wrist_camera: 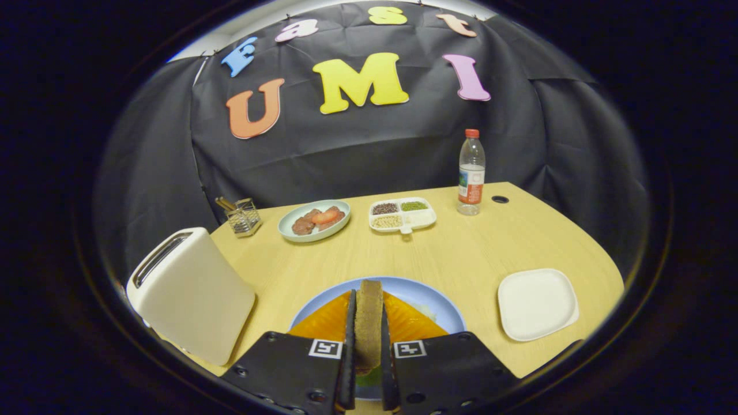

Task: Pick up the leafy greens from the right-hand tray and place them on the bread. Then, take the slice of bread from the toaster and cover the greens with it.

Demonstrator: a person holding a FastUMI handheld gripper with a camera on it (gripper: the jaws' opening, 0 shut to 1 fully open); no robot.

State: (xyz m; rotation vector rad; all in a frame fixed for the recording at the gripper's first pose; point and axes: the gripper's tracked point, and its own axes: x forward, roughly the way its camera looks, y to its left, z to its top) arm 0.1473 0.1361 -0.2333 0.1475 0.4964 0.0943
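The claw [368,346] grips a bread slice [368,323] on edge between both fingers, over the blue plate [429,300]. A bit of greens [369,377] peeks out beneath. Released upright, I reckon the slice could topple off-centre and leave the greens uncovered.

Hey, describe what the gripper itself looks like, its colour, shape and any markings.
The black two-finger gripper has two broad, flat matte-black blocks with small round screw holes. Each block carries a white square tag printed with a black pattern near its inner top corner. Two thin, dark, blade-like fingers run forward from them, side by side.
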